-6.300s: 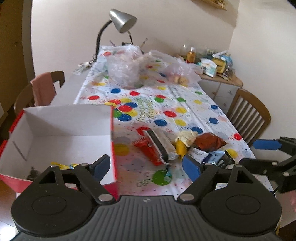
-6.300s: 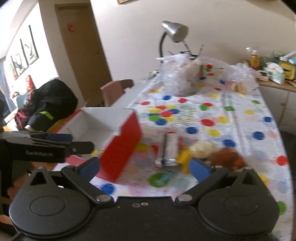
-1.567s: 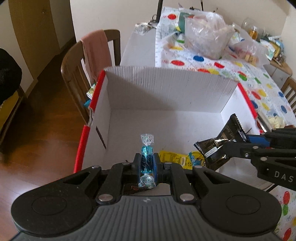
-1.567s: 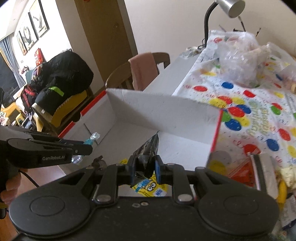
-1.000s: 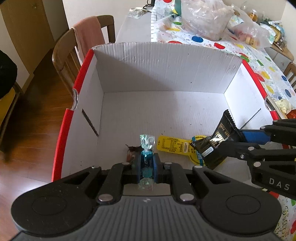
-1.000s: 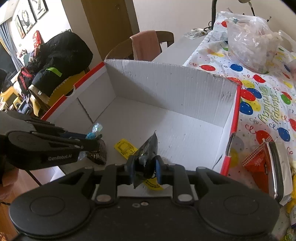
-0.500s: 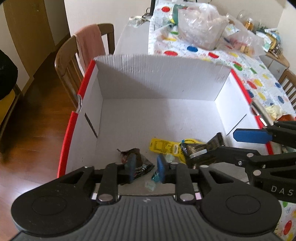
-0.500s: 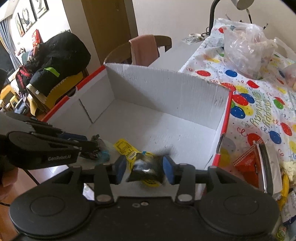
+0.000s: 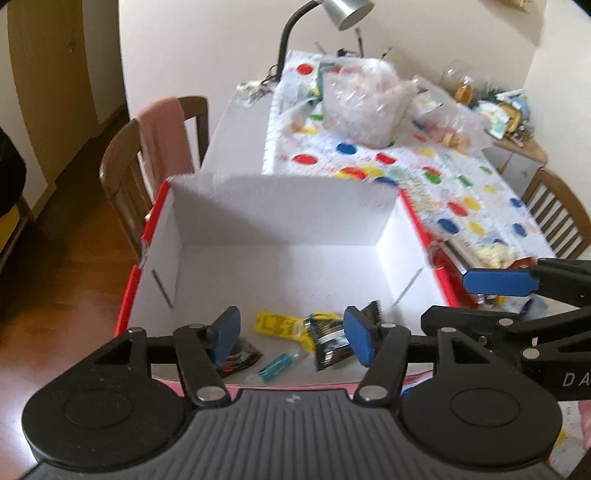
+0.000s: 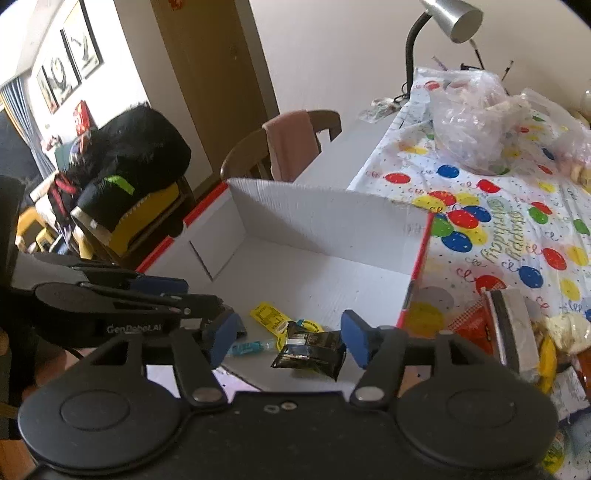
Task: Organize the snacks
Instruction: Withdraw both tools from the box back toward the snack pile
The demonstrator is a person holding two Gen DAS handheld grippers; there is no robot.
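A white cardboard box (image 9: 280, 210) with red outer edges sits at the near end of the desk (image 10: 491, 206), which is covered by a cloth printed with coloured balloons. Both hand-held grippers hang over the near edge of the box. The left hand-held gripper (image 9: 291, 334) has just been opening and its blue pads stand well apart with nothing pressed between them; below the gap, on the box floor, lies a small teal wrapped candy (image 9: 275, 367), and a dark snack packet (image 9: 238, 360) lies partly behind the left pad. The right hand-held gripper (image 10: 286, 339) has also just been opening and grips nothing; a black snack pouch (image 10: 310, 349) lies flat on the box floor under the gap between its pads, touching neither pad so far as the view shows. Just behind the pouch lies a yellow packet (image 10: 267, 317). To the right of the box, on the cloth, waits a cluster of snacks not yet boxed, among them a red packet (image 10: 476, 325) with a silver-wrapped pack (image 10: 513, 325) lying across it. Farther back on the desk stand a clear plastic bag (image 10: 472, 122) and a grey desk lamp (image 10: 454, 14). A wooden chair (image 10: 255, 147) with a pink cloth over its back stands at the left side of the desk
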